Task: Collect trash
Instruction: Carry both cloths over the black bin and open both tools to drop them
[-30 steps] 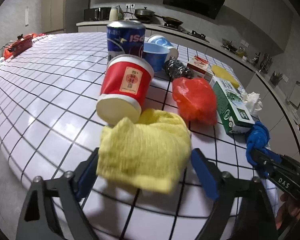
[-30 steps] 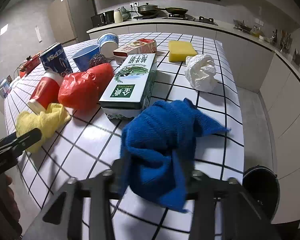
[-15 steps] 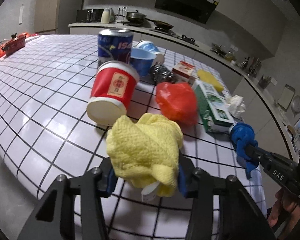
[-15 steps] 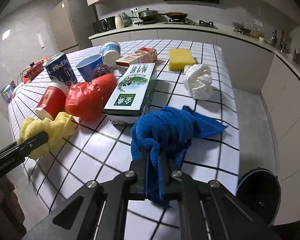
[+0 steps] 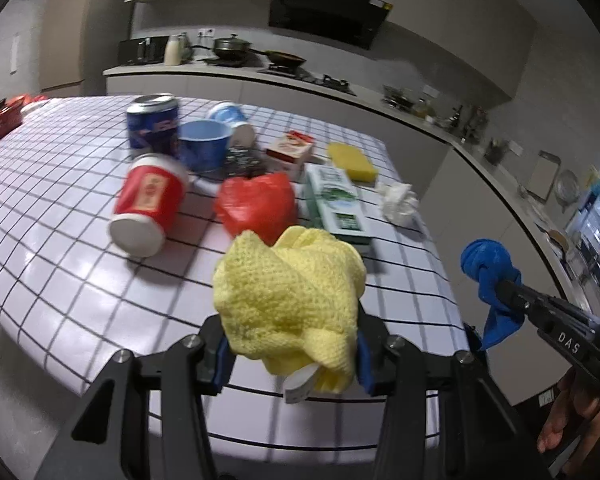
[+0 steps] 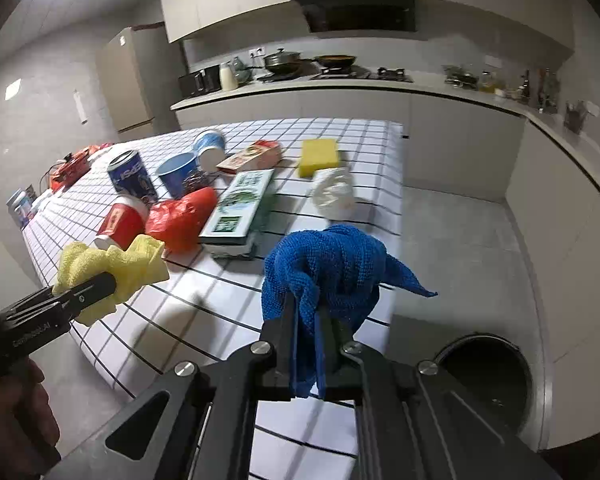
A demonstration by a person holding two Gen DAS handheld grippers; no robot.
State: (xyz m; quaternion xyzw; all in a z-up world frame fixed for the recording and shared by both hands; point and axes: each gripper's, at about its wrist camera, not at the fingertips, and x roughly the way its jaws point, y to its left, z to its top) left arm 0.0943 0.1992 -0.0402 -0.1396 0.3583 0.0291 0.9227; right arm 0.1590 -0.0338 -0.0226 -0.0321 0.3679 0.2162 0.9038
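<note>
Up close in the left wrist view, the left tongs (image 5: pixel 290 350) are clenched on a yellow cloth (image 5: pixel 290 300), a knitted, crumpled bundle bulging upward between the blue pads (image 5: pixel 224 356), with a small white tag hanging from its underside. It is held above the near edge of the desk (image 5: pixel 60 248), clear of the grid-lined top. Beyond it lie a red paper cup (image 5: pixel 150 204) on its side, rim toward the camera, a crumpled red plastic bag (image 5: pixel 256 204), and a green-and-white carton (image 5: pixel 336 208) lying flat, its long axis running away from the camera. At far right the right tongs (image 5: pixel 500 288) grip a blue cloth (image 5: pixel 486 272).

From the right wrist view, the right tongs (image 6: pixel 314 316) are pinched tight on the blue cloth (image 6: pixel 332 268), which bunches over the tips, one corner pointing right and a strip hanging down between the jaws. It hangs above the desk's (image 6: pixel 340 132) near corner. A dark round bin (image 6: pixel 488 380) stands on the floor at lower right. On the left, the left tongs (image 6: pixel 100 286) hold the yellow cloth (image 6: pixel 108 256) over the desk edge.
</note>
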